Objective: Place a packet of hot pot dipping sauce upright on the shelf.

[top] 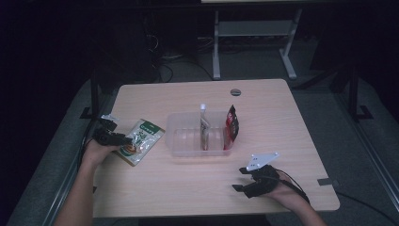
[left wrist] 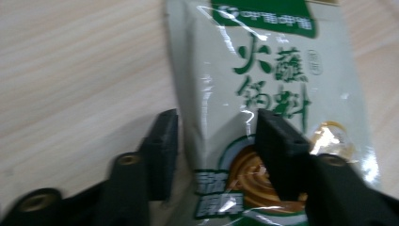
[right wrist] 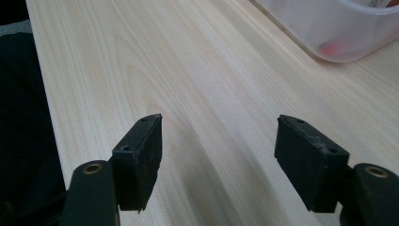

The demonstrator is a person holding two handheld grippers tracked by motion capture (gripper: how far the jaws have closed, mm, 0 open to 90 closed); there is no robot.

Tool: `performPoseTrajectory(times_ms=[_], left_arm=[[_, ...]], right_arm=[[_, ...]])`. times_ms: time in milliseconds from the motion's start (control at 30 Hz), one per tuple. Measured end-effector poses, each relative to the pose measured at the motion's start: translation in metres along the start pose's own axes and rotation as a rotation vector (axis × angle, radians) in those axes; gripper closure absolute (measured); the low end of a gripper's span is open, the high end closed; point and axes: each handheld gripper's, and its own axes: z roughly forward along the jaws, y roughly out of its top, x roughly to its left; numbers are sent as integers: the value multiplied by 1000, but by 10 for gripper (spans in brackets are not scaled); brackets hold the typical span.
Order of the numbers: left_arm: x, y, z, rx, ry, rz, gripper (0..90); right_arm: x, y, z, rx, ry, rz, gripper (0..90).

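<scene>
Sauce packet [left wrist: 263,94]: pale grey-green pouch, green Chinese lettering, green band on top, brown swirl graphic low down. It lay flat on the tabletop [top: 197,188], left of the clear plastic bin [top: 188,146]. Left hand-held gripper [left wrist: 216,150] was released, jaws apart over the packet's lower end, pads not pressing it. High view showed bin contents: a white tube [top: 203,123] and a red-black packet [top: 231,126]. Right hand-held gripper [right wrist: 219,160] was released over bare wood, the bin corner [right wrist: 339,33] beyond it.
</scene>
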Motion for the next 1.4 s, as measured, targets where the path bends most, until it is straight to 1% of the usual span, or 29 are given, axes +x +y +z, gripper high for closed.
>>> performPoseTrajectory(times_ms=[33, 100, 133, 200, 233, 300, 333, 400, 433, 500, 600, 633, 767, 800, 867, 900, 933, 1067, 1133, 1200, 1267, 1300, 1367, 1400], left_arm=[[-1, 0, 1, 0, -2, 6, 580], [-1, 0, 2, 3, -3, 1, 610], [-2, -2, 2, -5, -2, -1, 621], [-3, -5, 2, -35, -6, -14, 677], [-2, -6, 2, -42, -17, -26, 726], [-2, -8, 3, -57, -31, -35, 833], [-2, -9, 3, -62, -29, -38, 851], [-2, -9, 3, -59, -30, -46, 876], [-2, -9, 3, -60, -32, -52, 884], [0, -9, 1, -63, -44, -53, 896], [2, -10, -2, -74, -81, -75, 900], [3, -10, -4, -75, -97, -75, 900], [1, -11, -14, -92, -126, -80, 900], [0, -12, -16, -92, -127, -71, 900], [-2, -14, -24, -109, -142, -67, 900], [-3, -16, -28, -109, -150, -62, 900], [-4, -17, -30, -113, -155, -67, 900], [-9, -25, -45, -122, -173, -57, 900], [-12, -30, -52, -127, -180, -54, 900], [-15, -35, -59, -134, -188, -51, 900], [-18, -39, -63, -131, -194, -43, 900], [-21, -43, -65, -127, -199, -36, 900], [-24, -48, -67, -126, -217, -40, 900], [-27, -51, -68, -121, -219, -35, 900]], right_arm=[[0, 0, 0, 0, 0, 0, 321], [0, 0, 0, 1, 0, 0, 321], [0, 0, 0, 1, -1, 0, 321], [1, 0, 0, 4, -1, 3, 322], [1, 1, 0, 5, -1, 3, 321], [2, 1, 0, 3, -2, -2, 322], [2, 1, 0, 4, -2, 4, 322], [2, 1, 0, 4, -2, 0, 322], [2, 1, 0, 4, -2, -1, 322], [2, 1, 1, 5, -2, -1, 322], [1, 1, 0, 3, -1, 5, 322], [1, 1, 0, 1, -4, 5, 322], [-1, 0, -1, -1, -7, 6, 322], [-1, 0, -2, -1, -7, 5, 323], [0, 0, -3, -2, -9, 9, 322], [0, 0, -3, -4, -9, 8, 323], [0, 0, -3, -4, -10, 8, 322], [0, 0, -4, -6, -15, 10, 322], [0, 0, -4, -11, -15, 0, 323], [1, 0, -4, -10, -15, 3, 323], [0, 0, -4, -10, -17, 1, 322], [1, 0, -4, -10, -16, 8, 323], [1, 1, -5, -11, -16, 11, 322], [1, 1, -5, -12, -17, 10, 323]])
